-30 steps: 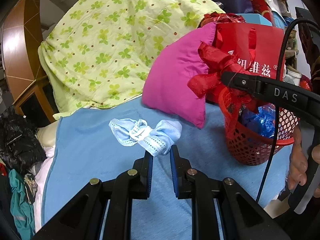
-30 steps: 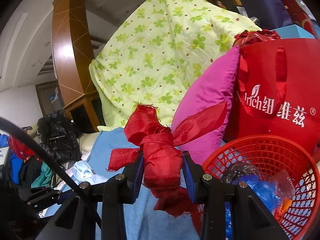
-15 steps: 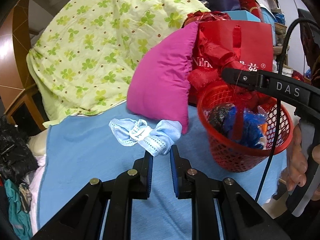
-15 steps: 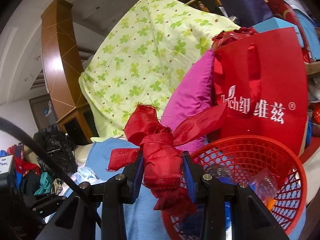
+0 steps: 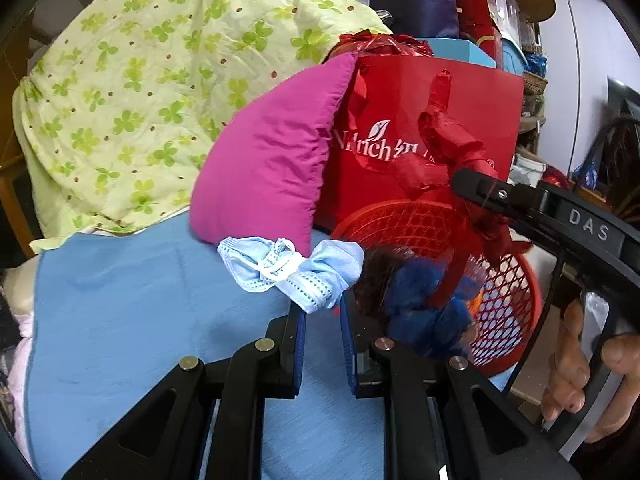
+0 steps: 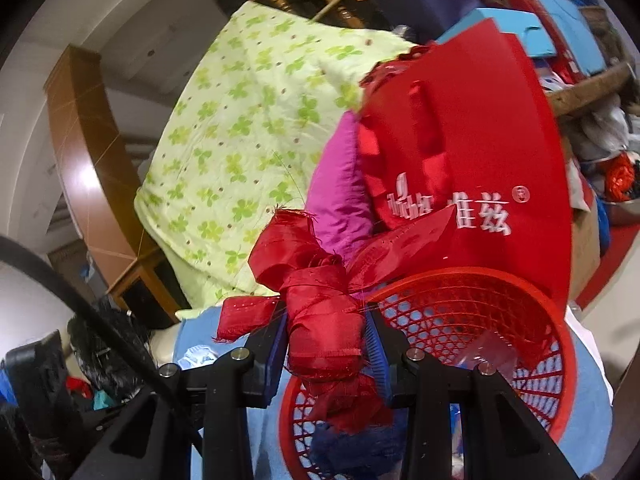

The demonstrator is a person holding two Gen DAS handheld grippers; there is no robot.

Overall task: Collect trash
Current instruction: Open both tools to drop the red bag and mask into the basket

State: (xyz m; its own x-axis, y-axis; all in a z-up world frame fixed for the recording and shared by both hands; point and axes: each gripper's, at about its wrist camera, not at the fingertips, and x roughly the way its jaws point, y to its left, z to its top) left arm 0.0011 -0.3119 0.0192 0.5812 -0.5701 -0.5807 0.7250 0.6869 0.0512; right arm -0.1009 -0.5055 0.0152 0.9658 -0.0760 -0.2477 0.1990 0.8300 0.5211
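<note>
Holding 2 items for disposal: left gripper [image 5: 322, 312] pinches a crumpled blue face mask [image 5: 288, 272]; right gripper [image 6: 326, 350] clamps a red ribbon [image 6: 320, 304] above the red basket [image 6: 460, 280]. Basket already contains blue and clear scraps; both held items remain undropped.

In the left wrist view, the flat blue bed sheet [image 5: 120, 320] lies bare across the lower left, open room for a hand. Behind it, the green clover-print quilt [image 5: 140, 80] and the magenta satin pillow [image 5: 272, 168] wall off the upper left and centre. The red paper gift bag [image 5: 400, 120] stands just behind the red plastic mesh basket [image 5: 508, 292], closing its far side. In the right wrist view, the basket's mouth is open at lower right, above its rim [image 6: 460, 276].
</note>
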